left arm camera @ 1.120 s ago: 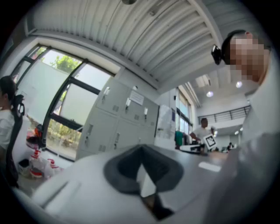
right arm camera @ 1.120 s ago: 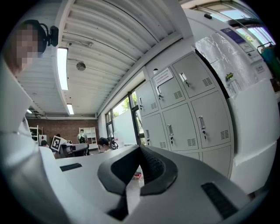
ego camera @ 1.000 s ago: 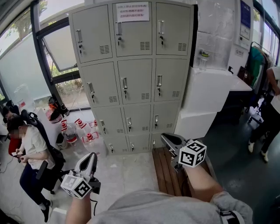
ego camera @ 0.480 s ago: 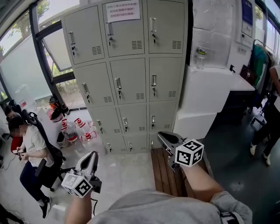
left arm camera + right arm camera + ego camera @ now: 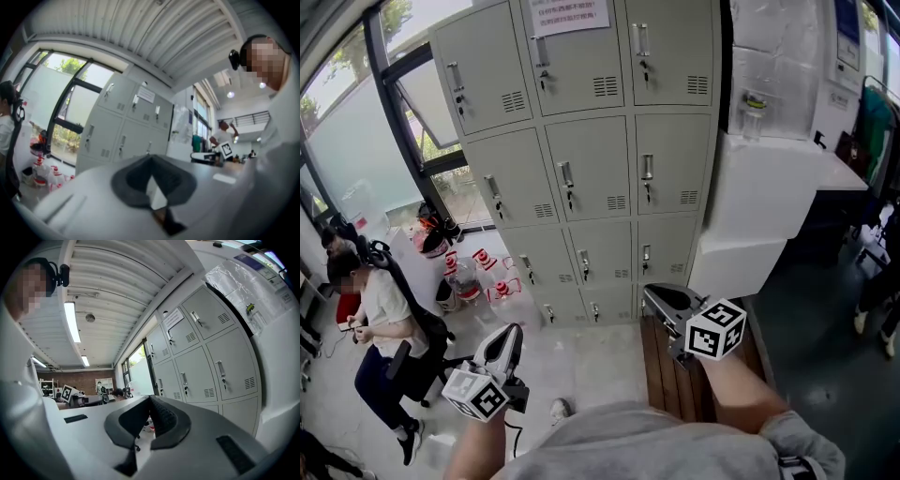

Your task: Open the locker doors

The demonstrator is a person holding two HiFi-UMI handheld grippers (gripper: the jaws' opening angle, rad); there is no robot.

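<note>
Standing a little nearer to the lockers [image 5: 581, 159] than a second ago, the person holds the left gripper [image 5: 510, 333] and the right gripper [image 5: 654, 294] low before them, well apart from them, both pressed together and empty, so every door remains closed.

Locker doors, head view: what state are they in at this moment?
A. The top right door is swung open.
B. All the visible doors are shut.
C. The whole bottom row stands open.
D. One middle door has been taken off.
B: every door of the locker cabinet that shows lies flush in its frame, none swung out or missing.
</note>
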